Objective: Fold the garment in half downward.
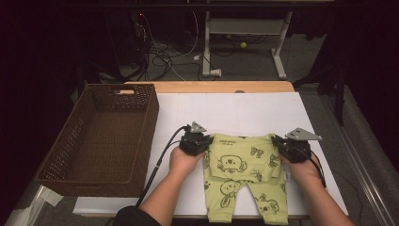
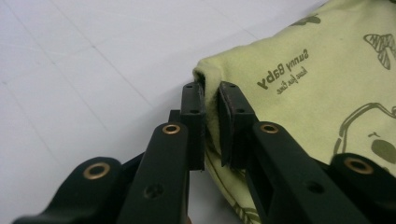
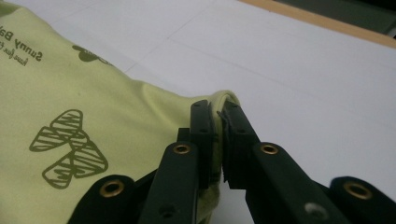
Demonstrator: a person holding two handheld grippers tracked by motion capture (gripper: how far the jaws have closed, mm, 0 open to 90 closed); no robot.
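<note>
- A little green baby shirt [image 1: 240,157] lies on the white table [image 1: 235,110], folded over matching green pants [image 1: 247,197].
- The clothes are near the front edge of the table, to the right of a big brown basket [image 1: 101,136].
- The left gripper [image 2: 211,100] is pinched tight on the shirt's left top corner. A fold of green cloth sits between its two black jaws.
- The right gripper [image 3: 217,114] is pinched tight on the shirt's right top corner in the same way.
- In the high view, each hand [image 1: 183,160] holds its gripper at one side of the shirt, so the top edge stretches between them.
- I think the shirt is very light and soft. It will flop and sag if it is lifted.
- It is not slippery and it will not break. The pinch does not need to be hard.
- The corners look like good places to hold it. With both corners held, the cloth stays flat and wide.
- Words on the shirt say "Sunny Baby". There is a smaller line under them, too tiny to read well.
- The shirt also has dark green drawings. One looks like a butterfly, and one looks like an animal face.
</note>
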